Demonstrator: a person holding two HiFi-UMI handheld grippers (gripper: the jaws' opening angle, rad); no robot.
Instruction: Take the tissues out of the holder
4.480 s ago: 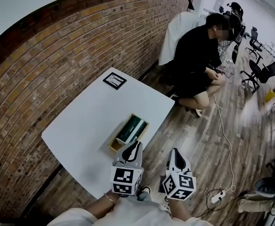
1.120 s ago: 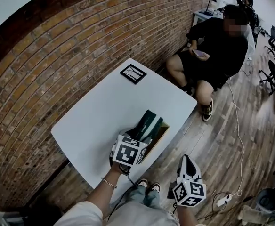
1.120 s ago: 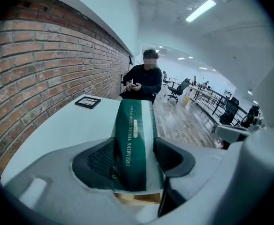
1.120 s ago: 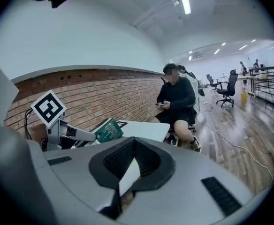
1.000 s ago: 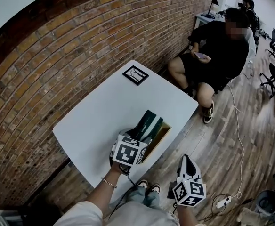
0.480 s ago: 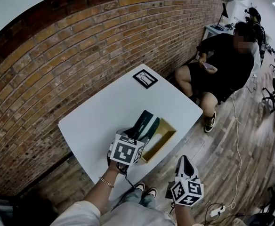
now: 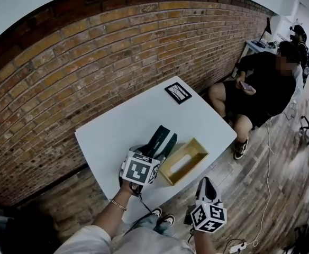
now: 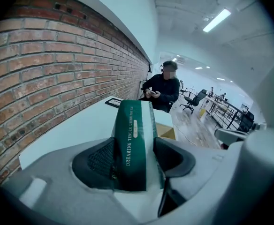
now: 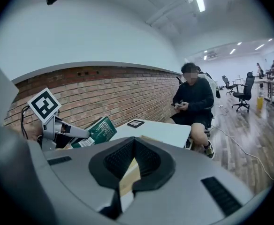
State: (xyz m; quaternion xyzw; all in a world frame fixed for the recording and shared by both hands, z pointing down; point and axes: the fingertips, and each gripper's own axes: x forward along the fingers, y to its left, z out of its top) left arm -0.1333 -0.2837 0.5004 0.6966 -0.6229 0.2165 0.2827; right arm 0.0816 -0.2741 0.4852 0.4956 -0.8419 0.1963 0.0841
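A dark green tissue pack (image 7: 162, 140) is clamped between the jaws of my left gripper (image 7: 155, 148) and held tilted above the white table (image 7: 123, 126), just left of the holder. The wooden holder (image 7: 184, 160) lies near the table's front edge, and its inside looks empty. In the left gripper view the tissue pack (image 8: 133, 139) fills the gap of the left gripper (image 8: 134, 156), with the holder (image 8: 165, 131) behind it. My right gripper (image 7: 206, 186) hovers off the front edge of the table, shut and holding nothing. The right gripper view shows the tissue pack (image 9: 95, 131) in the left gripper (image 9: 66, 131).
A black-framed card (image 7: 178, 92) lies at the table's far corner. A person (image 7: 263, 81) sits just beyond that corner. A brick wall (image 7: 80, 62) runs along the table's far side. A power strip (image 7: 238, 245) and its cable lie on the wooden floor.
The left gripper has carried the tissue pack up and to the left, out of the holder, which now shows a bare inside. The right gripper has shifted a little beside the table edge.
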